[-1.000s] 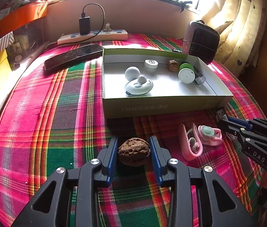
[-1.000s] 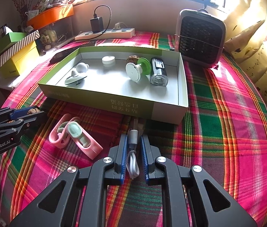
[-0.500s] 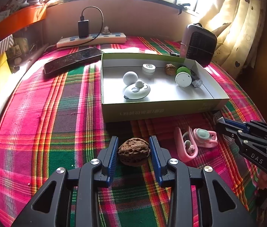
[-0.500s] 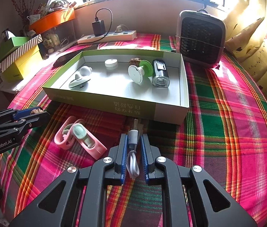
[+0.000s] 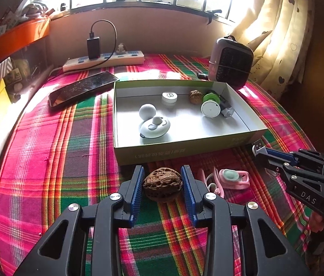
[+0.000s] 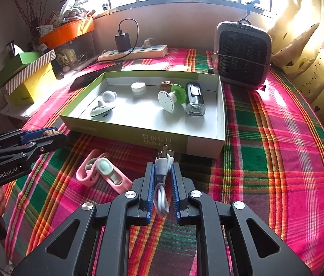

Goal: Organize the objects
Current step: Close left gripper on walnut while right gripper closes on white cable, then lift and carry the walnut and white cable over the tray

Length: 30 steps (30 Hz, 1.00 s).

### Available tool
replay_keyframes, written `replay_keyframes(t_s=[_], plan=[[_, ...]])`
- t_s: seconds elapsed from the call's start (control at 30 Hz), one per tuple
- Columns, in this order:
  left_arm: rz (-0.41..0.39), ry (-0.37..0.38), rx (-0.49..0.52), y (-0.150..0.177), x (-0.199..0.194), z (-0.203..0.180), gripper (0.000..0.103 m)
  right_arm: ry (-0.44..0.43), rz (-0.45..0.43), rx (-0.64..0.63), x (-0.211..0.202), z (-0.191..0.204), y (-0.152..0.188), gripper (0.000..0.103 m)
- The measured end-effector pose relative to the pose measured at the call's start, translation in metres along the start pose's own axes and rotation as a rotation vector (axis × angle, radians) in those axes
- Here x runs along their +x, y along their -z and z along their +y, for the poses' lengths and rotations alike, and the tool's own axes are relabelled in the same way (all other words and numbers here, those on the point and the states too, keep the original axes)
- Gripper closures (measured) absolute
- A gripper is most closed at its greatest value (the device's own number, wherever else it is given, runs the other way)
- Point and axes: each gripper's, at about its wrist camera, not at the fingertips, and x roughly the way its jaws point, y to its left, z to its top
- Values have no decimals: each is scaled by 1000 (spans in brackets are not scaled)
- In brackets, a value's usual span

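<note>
My left gripper [image 5: 162,174] is shut on a brown walnut [image 5: 162,185], held just above the plaid cloth in front of the green-sided box [image 5: 185,151]. My right gripper [image 6: 163,170] is shut on a white USB cable [image 6: 162,168], its metal plug poking out toward the box [image 6: 152,138]. Each gripper shows in the other's view: the right one [image 5: 259,150] at the right, the left one [image 6: 54,135] at the left. Inside the box lie a white ball-and-dish gadget [image 5: 154,126], a white cap [image 5: 169,97], a second walnut [image 5: 195,96], a green-and-white spool [image 5: 210,105] and a small glass-fronted device [image 6: 194,101].
Pink plastic clips [image 5: 231,179] [image 6: 106,172] lie on the cloth between the grippers. A dark phone [image 5: 81,88], a power strip with charger [image 5: 103,59] and a small heater [image 5: 231,65] stand behind the box. Stacked boxes [image 6: 28,76] sit at the left, curtains at the right.
Both grippers have lifted and drawn back slightly with their loads, so the box looks a little farther away. Grips unchanged.
</note>
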Motion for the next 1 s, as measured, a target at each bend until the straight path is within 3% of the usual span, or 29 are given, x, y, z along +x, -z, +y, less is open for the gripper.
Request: replay_keyframes(t_s=[0.63, 1.0], plan=[[-28, 30, 47, -32, 5, -16, 72, 2, -50, -13, -10, -6, -28, 88], [-28, 39, 74, -52, 21, -25, 72, -2, -27, -24, 7, -14, -45, 88]])
